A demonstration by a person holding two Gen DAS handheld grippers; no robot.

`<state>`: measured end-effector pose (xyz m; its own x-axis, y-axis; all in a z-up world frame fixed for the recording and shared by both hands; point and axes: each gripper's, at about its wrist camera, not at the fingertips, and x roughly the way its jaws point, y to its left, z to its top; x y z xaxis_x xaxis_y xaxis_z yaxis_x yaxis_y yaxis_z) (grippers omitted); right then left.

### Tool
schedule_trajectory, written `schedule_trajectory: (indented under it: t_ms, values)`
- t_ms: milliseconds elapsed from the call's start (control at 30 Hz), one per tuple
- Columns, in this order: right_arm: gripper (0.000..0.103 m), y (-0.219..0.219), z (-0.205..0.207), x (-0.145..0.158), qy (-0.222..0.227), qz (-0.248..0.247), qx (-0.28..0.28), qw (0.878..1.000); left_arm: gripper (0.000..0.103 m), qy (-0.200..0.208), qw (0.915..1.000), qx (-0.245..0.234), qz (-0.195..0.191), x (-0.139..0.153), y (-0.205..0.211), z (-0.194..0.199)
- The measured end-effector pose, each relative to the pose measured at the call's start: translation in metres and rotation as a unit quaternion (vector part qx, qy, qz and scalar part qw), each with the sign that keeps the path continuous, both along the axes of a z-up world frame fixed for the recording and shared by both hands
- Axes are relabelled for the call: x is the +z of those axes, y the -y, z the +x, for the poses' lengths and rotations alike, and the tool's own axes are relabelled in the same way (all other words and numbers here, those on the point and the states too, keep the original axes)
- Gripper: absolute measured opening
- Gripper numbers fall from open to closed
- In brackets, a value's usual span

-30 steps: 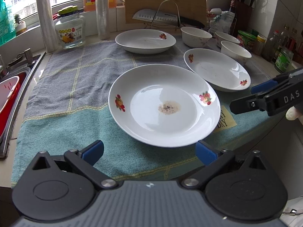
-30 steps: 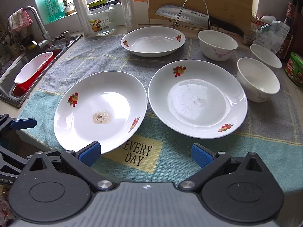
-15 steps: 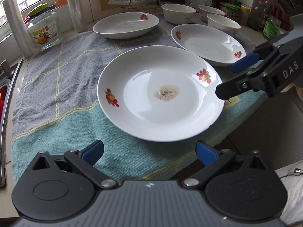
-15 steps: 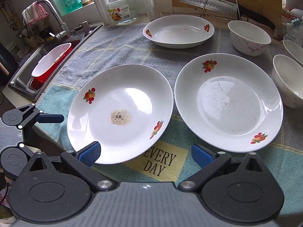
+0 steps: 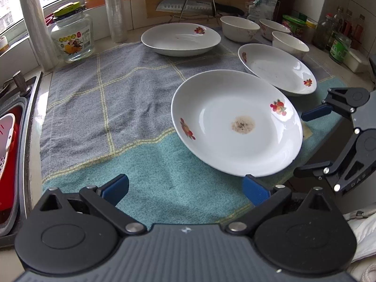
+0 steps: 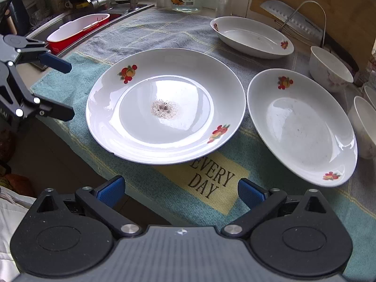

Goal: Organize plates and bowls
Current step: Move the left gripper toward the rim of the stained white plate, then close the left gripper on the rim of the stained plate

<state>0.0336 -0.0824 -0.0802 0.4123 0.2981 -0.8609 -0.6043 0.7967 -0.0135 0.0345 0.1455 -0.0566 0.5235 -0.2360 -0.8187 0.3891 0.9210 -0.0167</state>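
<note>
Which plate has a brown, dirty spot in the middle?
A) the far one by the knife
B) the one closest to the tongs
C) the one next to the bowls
B: the nearest plate has a brown, speckled stain at its centre, while the plate by the bowls and the far plate have no such spot.

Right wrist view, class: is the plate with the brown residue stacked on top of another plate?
No: the plate with the brown residue lies alone on the towel, beside a second plate.
</note>
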Motion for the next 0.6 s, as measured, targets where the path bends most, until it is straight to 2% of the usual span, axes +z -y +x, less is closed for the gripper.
schedule_trajectory:
  t_ms: [200, 467, 500, 567, 600]
  values:
    - [0.103, -0.016, -0.001, -0.011, 0.032, 0.008, 0.047, 0.998, 0.102, 0.011, 0.9998, 0.012, -0.014, 0.01, 0.002, 0.015]
    - [0.103, -0.019, -0.001, -0.016, 0.05, 0.026, 0.074, 0.996, 0.102, 0.004, 0.9991, -0.015, -0.039, 0.009, 0.021, 0.048]
    - [0.103, -0.02, -0.004, -0.018, 0.058, 0.017, 0.084, 0.995, 0.102, 0.004, 0.999, -0.02, -0.04, 0.008, 0.023, 0.053]
    - [0.103, -0.029, -0.014, -0.026, 0.093, -0.039, 0.113, 0.988, 0.102, 0.004, 0.9986, -0.033, -0.04, 0.005, 0.031, 0.065]
    - [0.103, -0.039, -0.025, -0.036, 0.122, -0.108, 0.139, 0.977, 0.102, 0.002, 0.9985, -0.038, -0.04, 0.003, 0.034, 0.07]
